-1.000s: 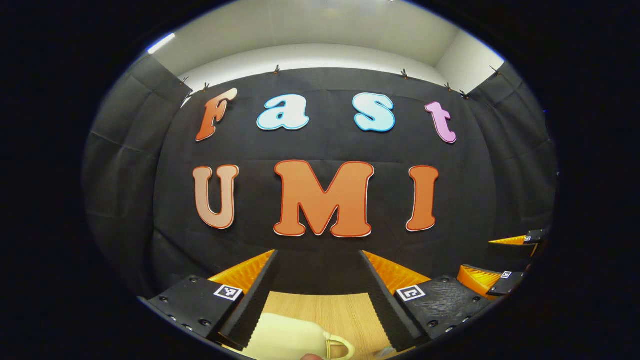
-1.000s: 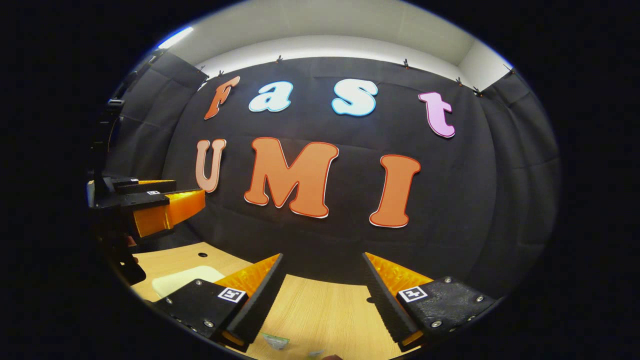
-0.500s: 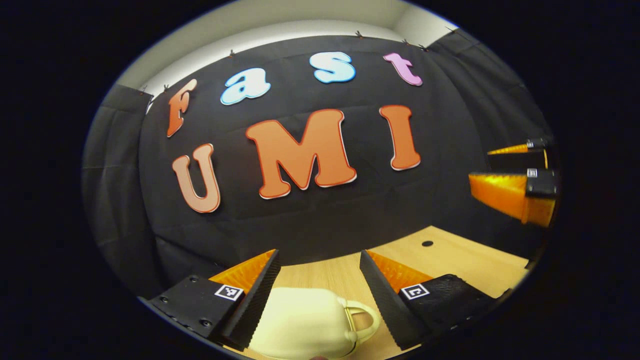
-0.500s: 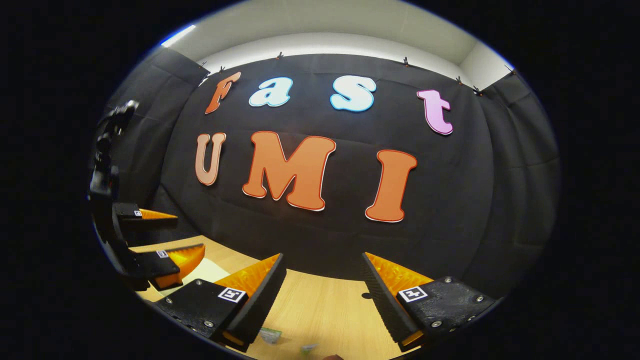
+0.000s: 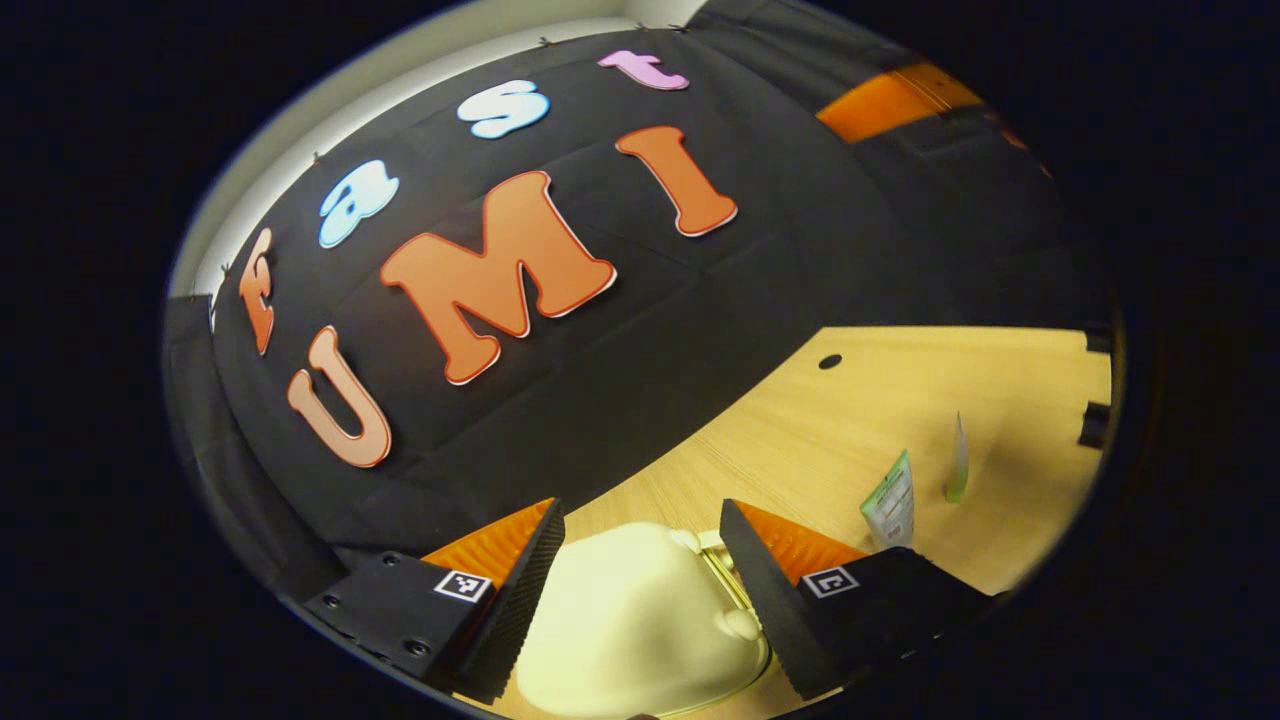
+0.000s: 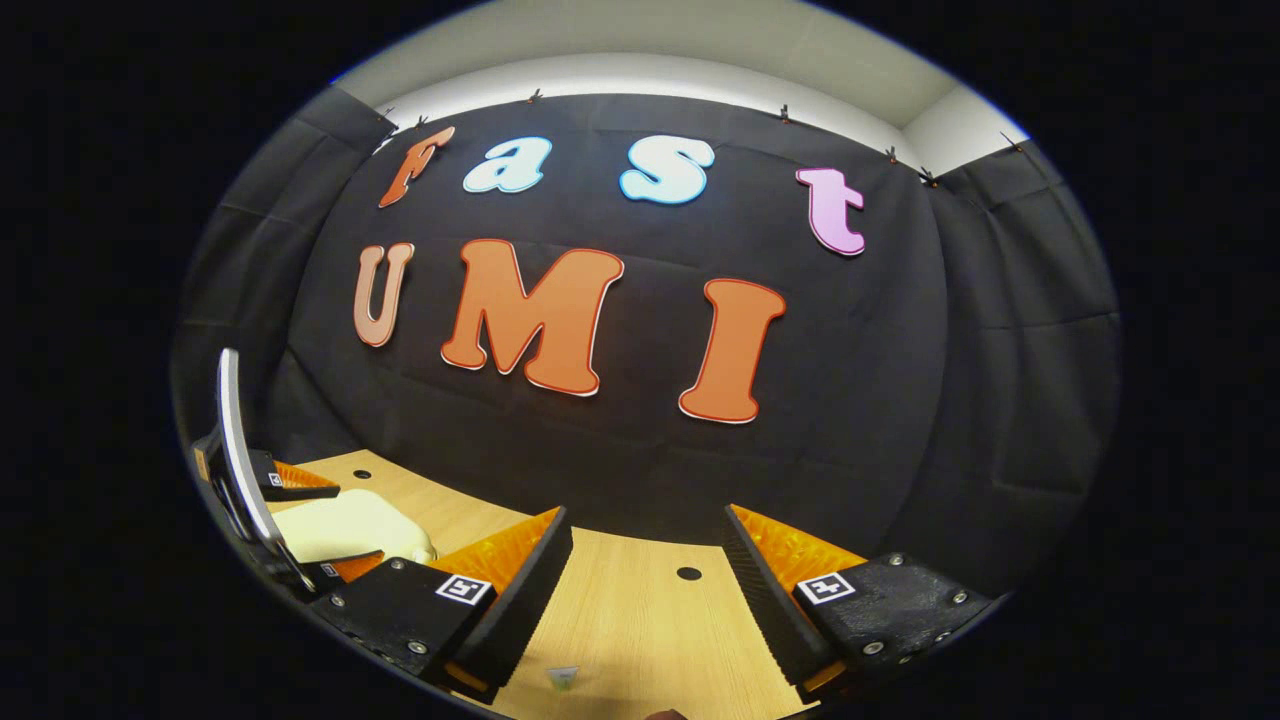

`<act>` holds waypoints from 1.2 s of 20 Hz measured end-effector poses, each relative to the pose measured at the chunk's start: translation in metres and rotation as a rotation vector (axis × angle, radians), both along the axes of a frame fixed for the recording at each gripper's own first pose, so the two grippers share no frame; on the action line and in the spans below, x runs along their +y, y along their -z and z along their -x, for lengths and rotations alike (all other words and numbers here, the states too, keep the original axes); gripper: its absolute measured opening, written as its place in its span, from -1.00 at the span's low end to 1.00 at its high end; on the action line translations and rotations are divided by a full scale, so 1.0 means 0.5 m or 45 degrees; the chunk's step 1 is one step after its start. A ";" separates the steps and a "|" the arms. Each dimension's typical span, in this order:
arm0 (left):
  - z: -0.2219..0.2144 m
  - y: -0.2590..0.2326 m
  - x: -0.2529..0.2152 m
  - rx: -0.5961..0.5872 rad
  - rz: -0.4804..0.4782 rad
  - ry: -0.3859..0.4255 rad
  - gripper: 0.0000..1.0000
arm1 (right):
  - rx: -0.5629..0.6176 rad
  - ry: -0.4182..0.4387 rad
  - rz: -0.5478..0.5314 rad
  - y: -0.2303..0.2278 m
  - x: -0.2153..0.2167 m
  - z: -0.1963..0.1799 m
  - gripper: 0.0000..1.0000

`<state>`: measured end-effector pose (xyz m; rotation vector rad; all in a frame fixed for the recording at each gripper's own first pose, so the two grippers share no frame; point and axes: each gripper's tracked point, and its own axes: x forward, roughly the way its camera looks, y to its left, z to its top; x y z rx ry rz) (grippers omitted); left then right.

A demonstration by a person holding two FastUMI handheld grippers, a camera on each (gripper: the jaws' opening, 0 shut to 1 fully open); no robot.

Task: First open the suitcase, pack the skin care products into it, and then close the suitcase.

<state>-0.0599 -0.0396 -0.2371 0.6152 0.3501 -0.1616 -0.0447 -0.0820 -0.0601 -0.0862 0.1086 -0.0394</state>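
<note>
A small cream suitcase [image 5: 630, 625] lies shut on the wooden table, with a gold trim line and a rounded knob on its right side. My left gripper [image 5: 640, 515] is open and tilted, its fingers standing on either side of the case. In the right gripper view the left gripper [image 6: 285, 525] shows at the far left with the suitcase [image 6: 350, 522] between its fingers. Two skin care tubes, a green-and-white one [image 5: 890, 500] and a slimmer pale one [image 5: 958, 462], stand to the right of the case. My right gripper [image 6: 645, 515] is open over bare table, a tube tip [image 6: 563, 678] just below it.
The wooden table [image 5: 900, 390] has small round holes [image 5: 830, 362] [image 6: 689, 574] near the black cloth wall. A blurred orange and black shape [image 5: 885, 100], seemingly the other gripper, is at the upper right of the left gripper view.
My left gripper has dropped and rolled clockwise, bringing the suitcase further between its fingers and the tubes into sight. The right gripper has tipped down slightly and turned a little right.
</note>
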 end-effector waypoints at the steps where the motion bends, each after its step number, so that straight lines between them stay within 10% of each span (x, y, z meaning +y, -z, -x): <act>1: 0.004 0.019 -0.011 0.015 -0.038 0.029 0.94 | 0.005 0.009 -0.004 0.002 -0.008 0.004 0.91; 20: 0.045 0.283 -0.045 0.337 -0.450 0.221 0.78 | 0.081 0.081 0.050 0.056 -0.113 0.037 0.91; 23: 0.038 0.315 -0.030 0.386 -0.533 0.178 0.53 | 0.093 0.084 0.026 0.065 -0.124 0.044 0.90; 24: 0.025 0.322 -0.035 0.390 -0.537 0.188 0.10 | 0.095 0.083 0.018 0.070 -0.127 0.045 0.90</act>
